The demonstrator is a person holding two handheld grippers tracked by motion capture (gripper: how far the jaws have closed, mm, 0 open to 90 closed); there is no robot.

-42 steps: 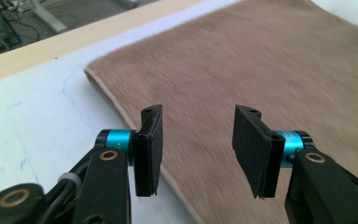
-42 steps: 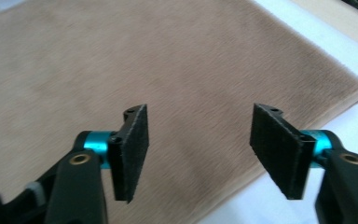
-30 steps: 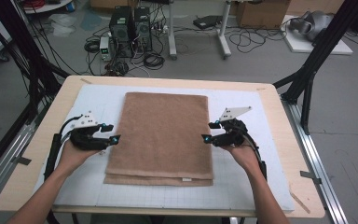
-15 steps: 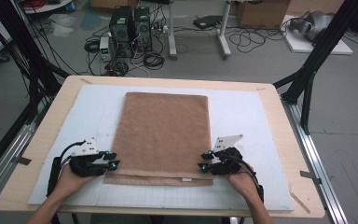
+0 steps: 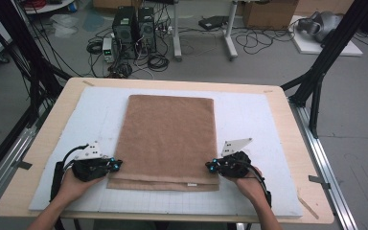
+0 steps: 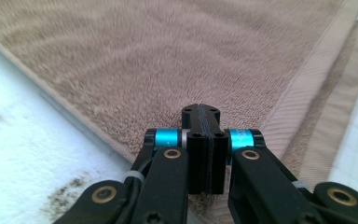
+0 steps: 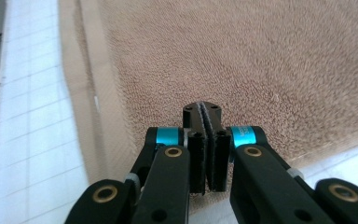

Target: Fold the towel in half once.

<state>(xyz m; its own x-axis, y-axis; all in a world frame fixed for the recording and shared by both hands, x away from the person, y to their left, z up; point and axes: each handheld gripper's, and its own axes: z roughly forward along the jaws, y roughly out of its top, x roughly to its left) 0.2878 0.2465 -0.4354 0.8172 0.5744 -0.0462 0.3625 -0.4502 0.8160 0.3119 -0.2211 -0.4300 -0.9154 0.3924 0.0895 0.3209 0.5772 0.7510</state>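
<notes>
Light: even, soft, from overhead (shadows faint)
Glare: white table mat [image 5: 249, 120] washes pale
Focus: both gripper views blur toward far edges

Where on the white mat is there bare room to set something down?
The mat is bare right of the towel, left of it, and along the far edge. It is crowded at the towel's near corners, where the left gripper and right gripper sit.
</notes>
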